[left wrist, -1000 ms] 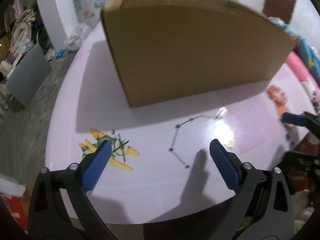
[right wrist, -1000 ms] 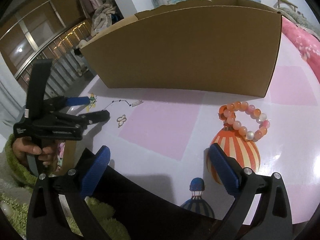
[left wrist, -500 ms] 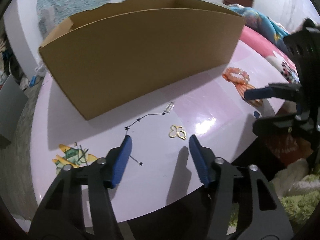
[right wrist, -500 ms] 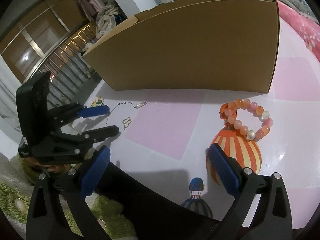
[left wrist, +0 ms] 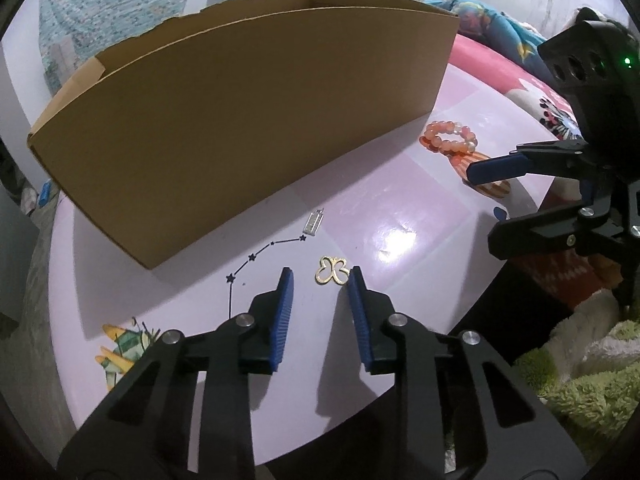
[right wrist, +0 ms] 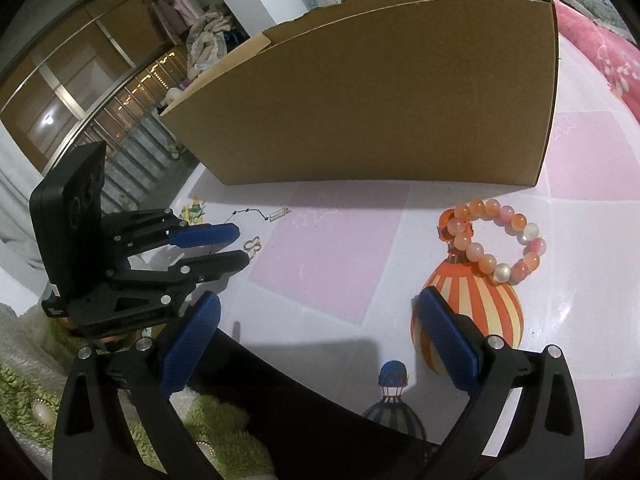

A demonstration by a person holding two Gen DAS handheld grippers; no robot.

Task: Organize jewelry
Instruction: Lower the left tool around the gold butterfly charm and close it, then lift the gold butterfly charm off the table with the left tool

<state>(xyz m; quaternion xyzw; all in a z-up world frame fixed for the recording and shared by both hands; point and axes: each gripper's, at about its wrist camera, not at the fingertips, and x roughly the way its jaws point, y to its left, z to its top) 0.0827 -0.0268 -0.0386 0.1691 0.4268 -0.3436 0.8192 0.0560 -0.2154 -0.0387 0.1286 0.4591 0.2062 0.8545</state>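
Observation:
A small gold butterfly charm [left wrist: 332, 274] lies flat on the pink table [left wrist: 400, 208]. My left gripper [left wrist: 320, 280] is tilted down over it. Its jaws are closing, with the charm between the blue tips and close to the right fingertip [left wrist: 356, 284]; the pads do not press on it. The right wrist view shows the same: left gripper [right wrist: 242, 246], charm [right wrist: 253, 245]. A black star chain [left wrist: 256, 258] with a silver tag [left wrist: 313, 224] lies just beyond. An orange and pink bead bracelet [right wrist: 496, 240] lies ahead of my right gripper [right wrist: 318, 300], which is open and holds nothing.
A long open cardboard box [left wrist: 240, 120] stands across the table behind the jewelry. A striped balloon print [right wrist: 472, 308] marks the tabletop. The table's front edge runs under both grippers, with a fluffy green sleeve [left wrist: 580, 392] below it. Pink bedding [right wrist: 600, 48] lies at the right.
The left gripper's jaws have narrowed from wide to a small gap. It rolled and shifted from the star chain to the gold charm. The right gripper has stayed still and open.

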